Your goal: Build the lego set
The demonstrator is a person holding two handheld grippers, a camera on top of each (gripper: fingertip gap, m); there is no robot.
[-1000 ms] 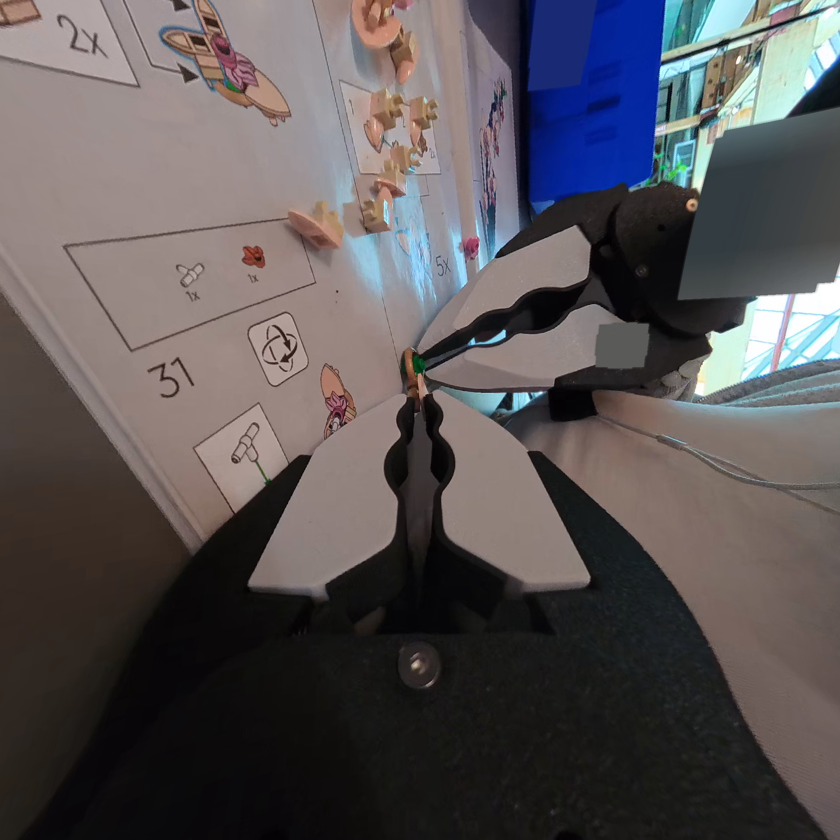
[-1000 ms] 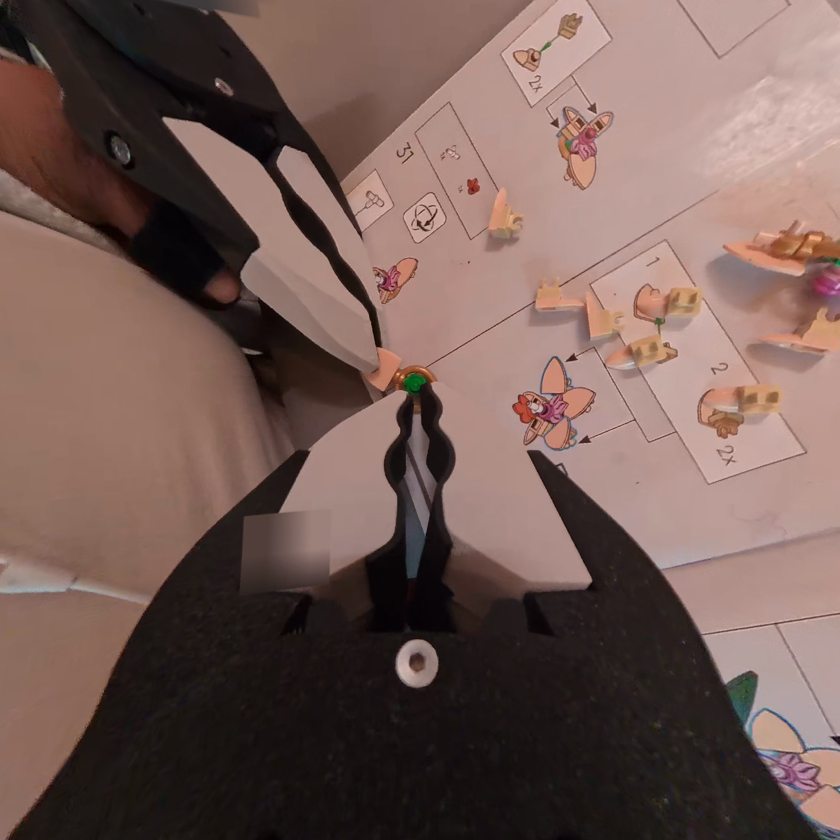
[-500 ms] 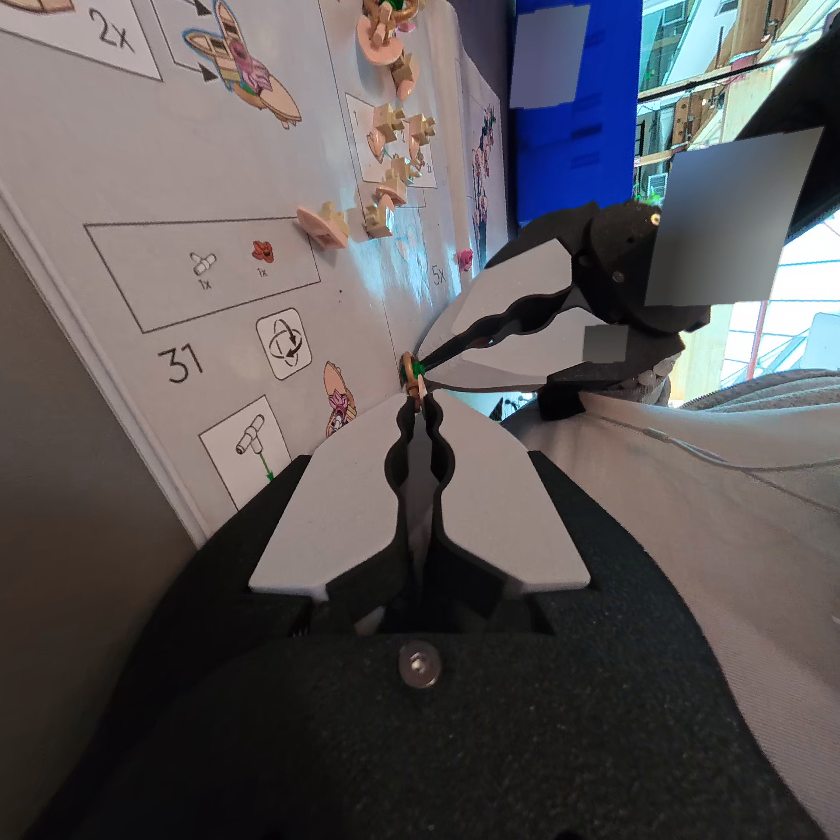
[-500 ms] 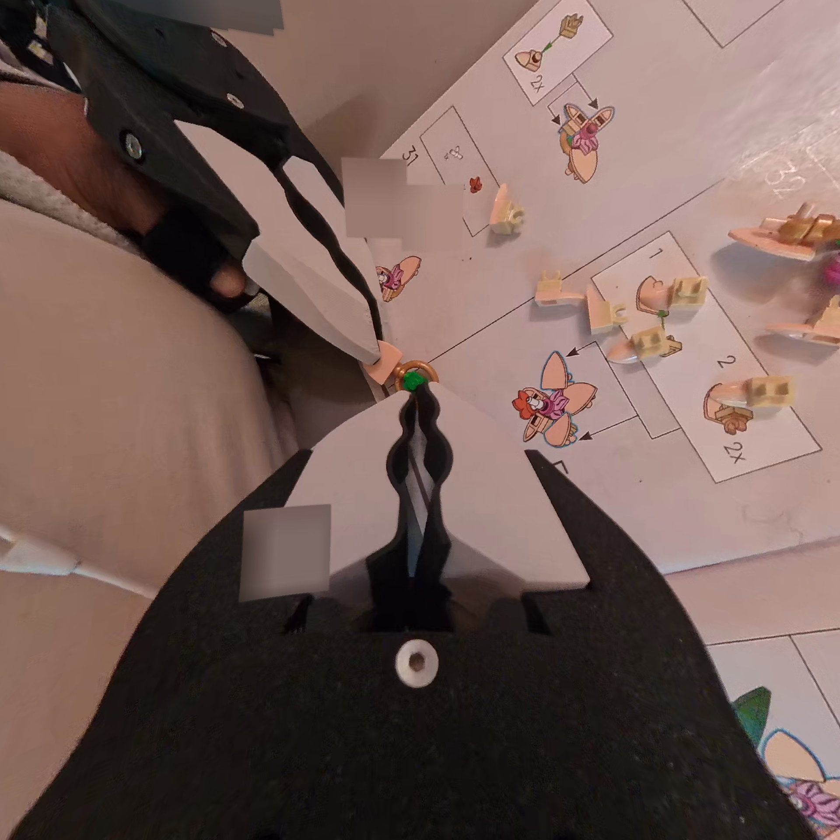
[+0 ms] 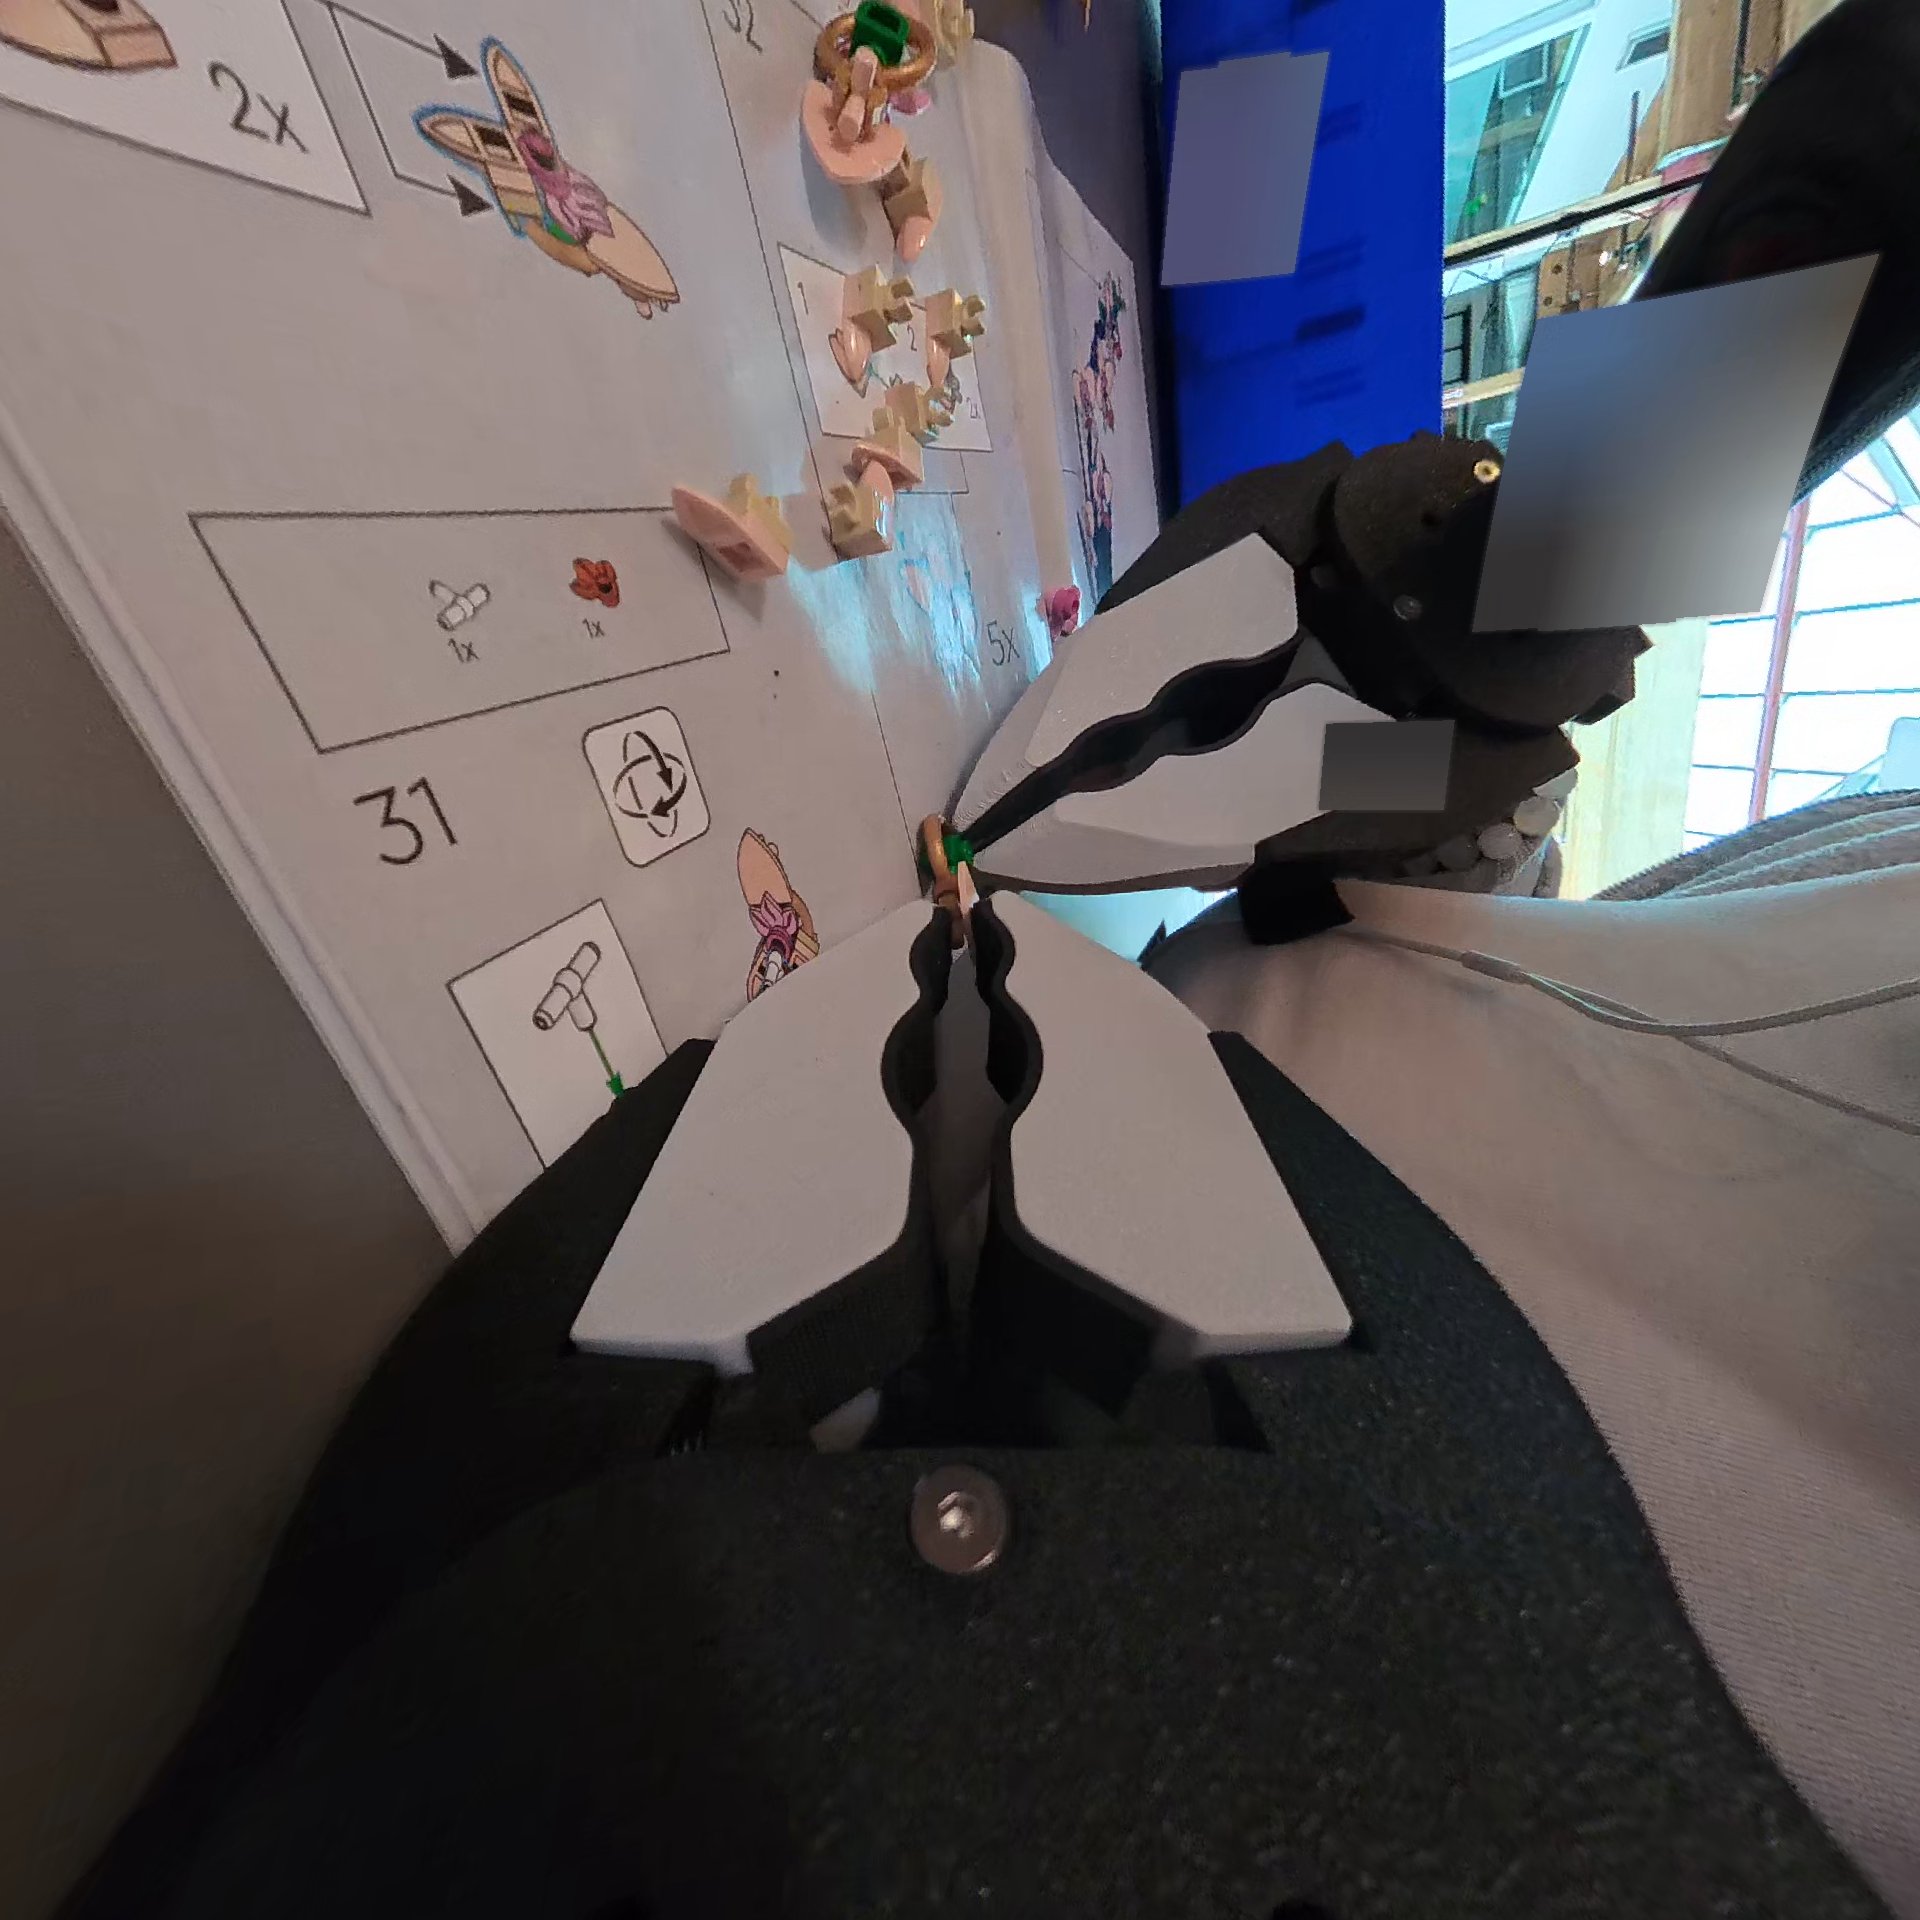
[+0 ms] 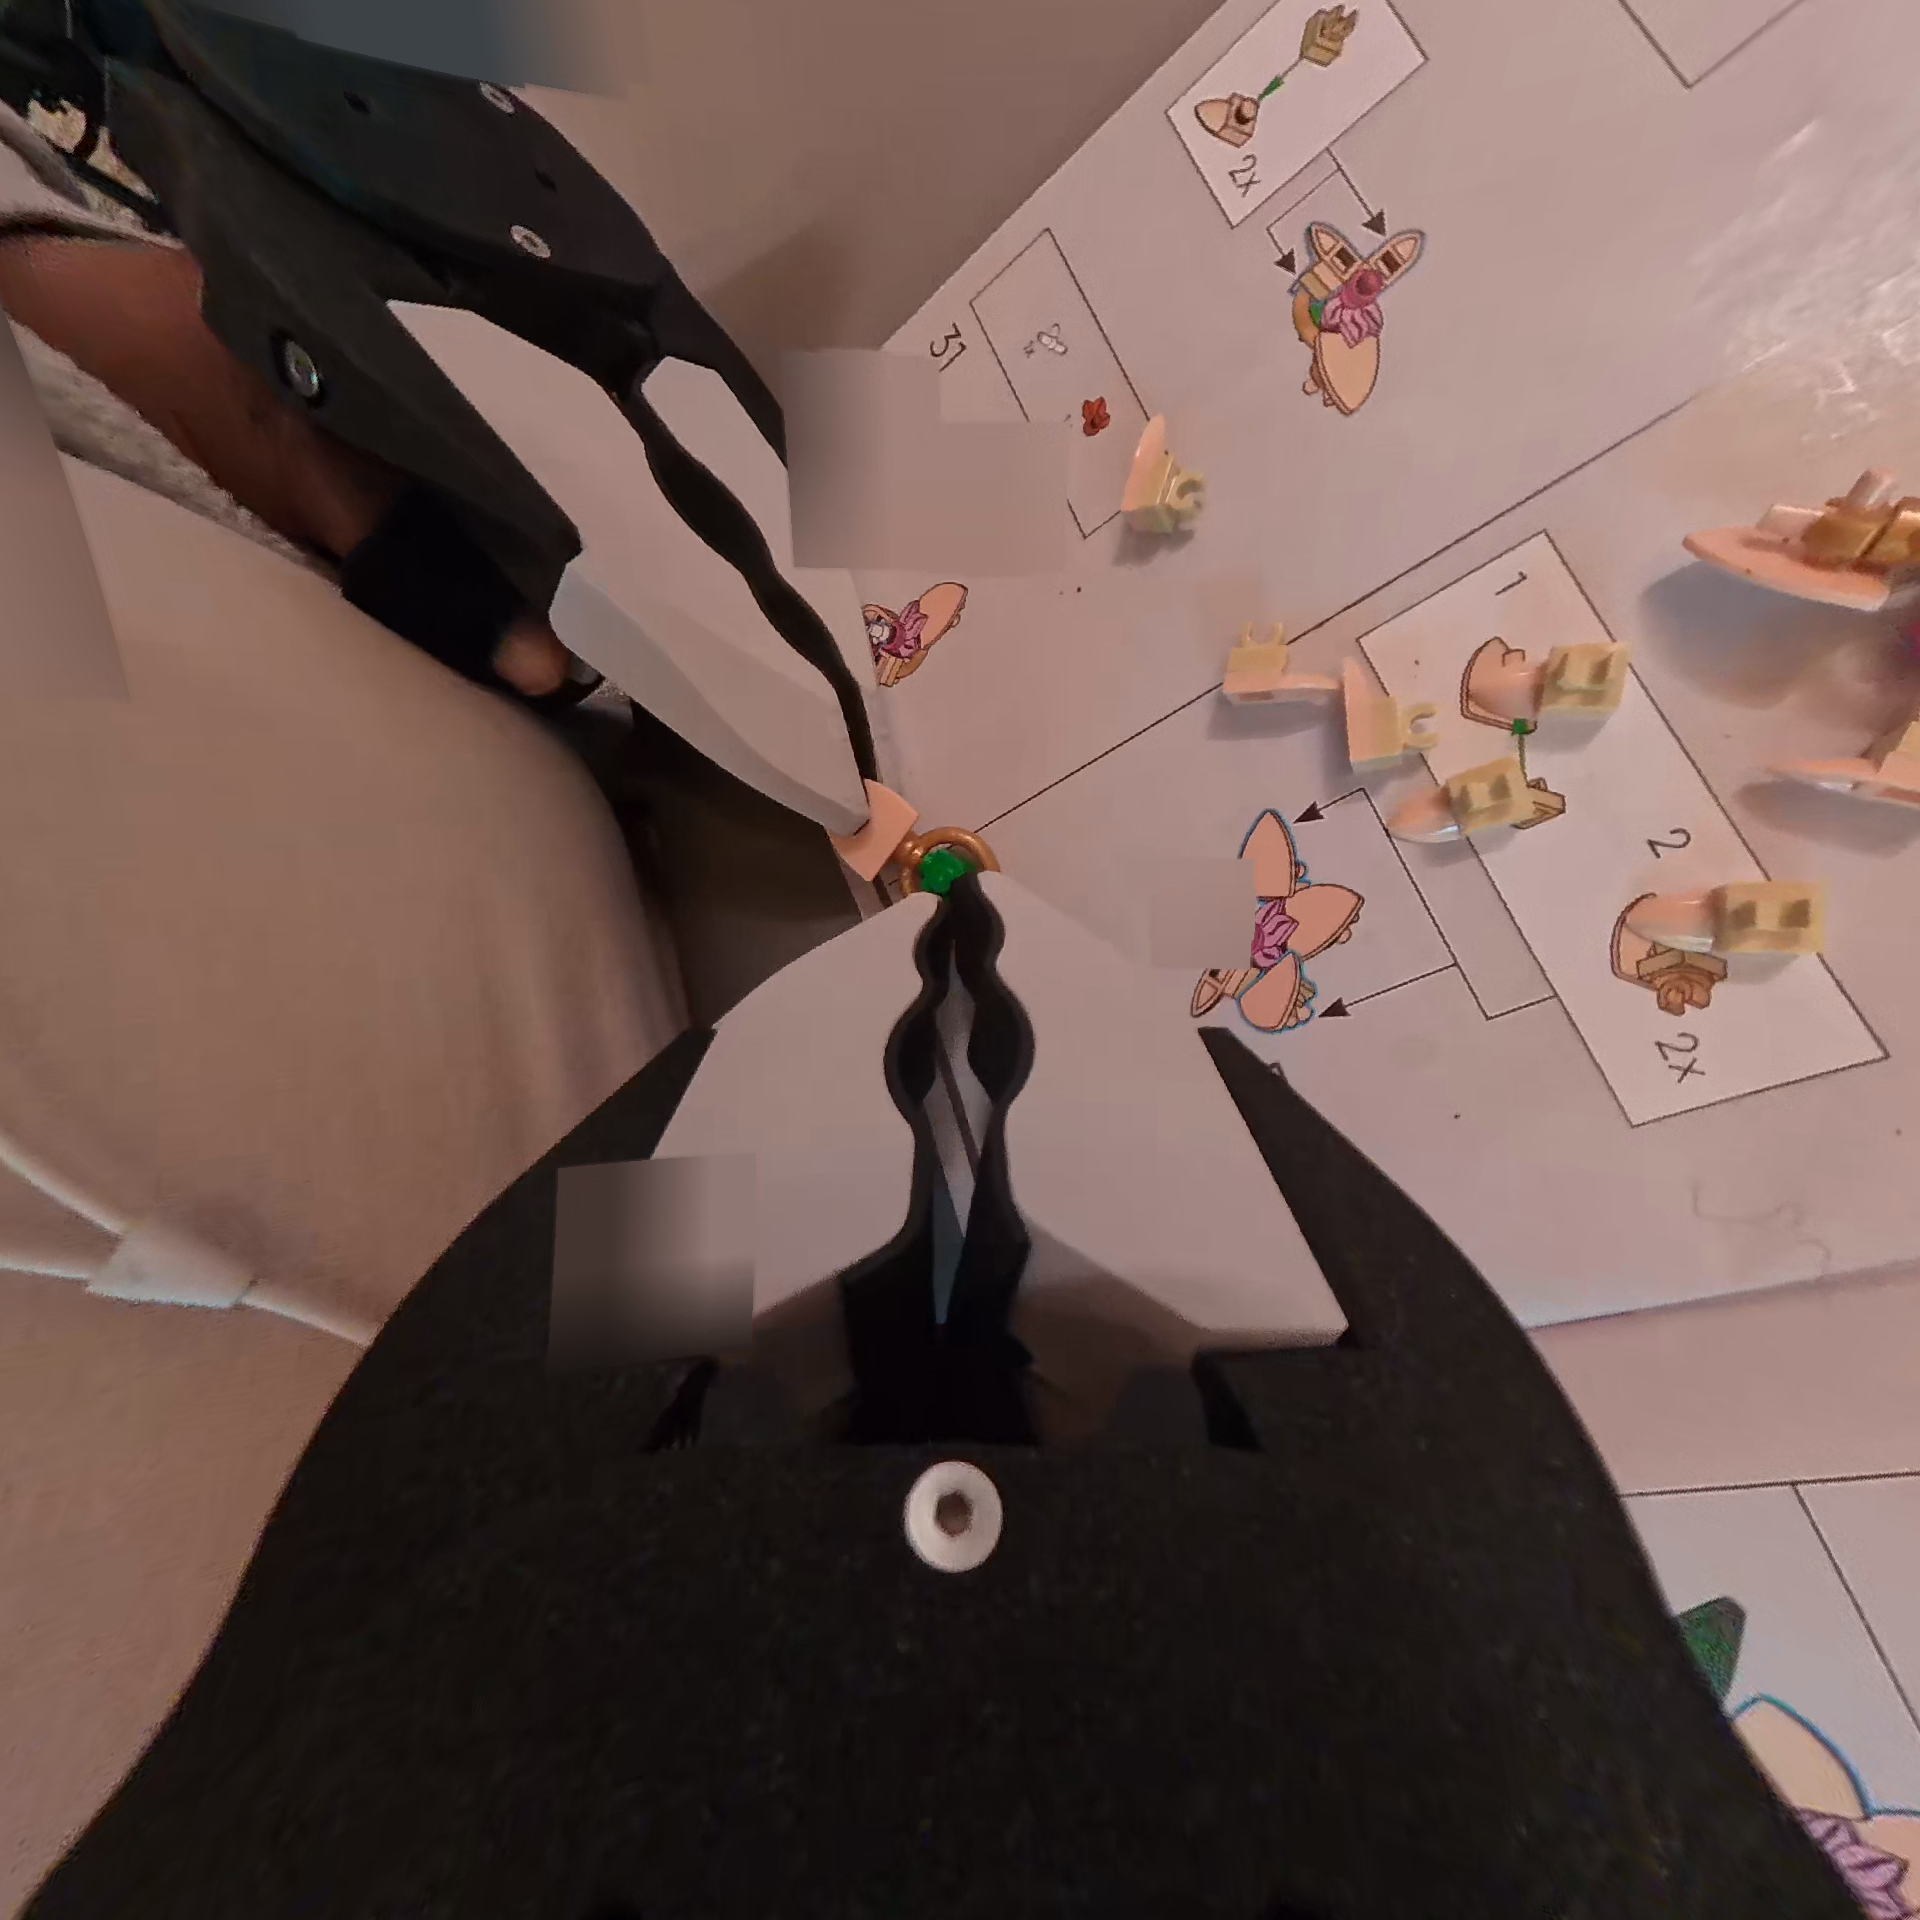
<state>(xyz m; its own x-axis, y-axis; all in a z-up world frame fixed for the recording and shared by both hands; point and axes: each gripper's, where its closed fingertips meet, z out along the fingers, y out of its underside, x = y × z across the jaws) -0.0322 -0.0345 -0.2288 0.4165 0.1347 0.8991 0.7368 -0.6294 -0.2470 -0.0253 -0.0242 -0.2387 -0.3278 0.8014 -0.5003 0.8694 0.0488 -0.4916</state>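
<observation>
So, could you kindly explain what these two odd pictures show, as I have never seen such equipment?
A person holds two pincer tools, each carrying its own camera that looks along its fingers. One picture looks along the left hand-held gripper, the other along the right hand-held gripper; each also shows the other tool farther off. Both are closed and meet at their tips: the left pinches a pink piece, the right a gold ring with a green piece. Beneath lies an open instruction booklet with loose pink-and-tan pieces on it.
</observation>
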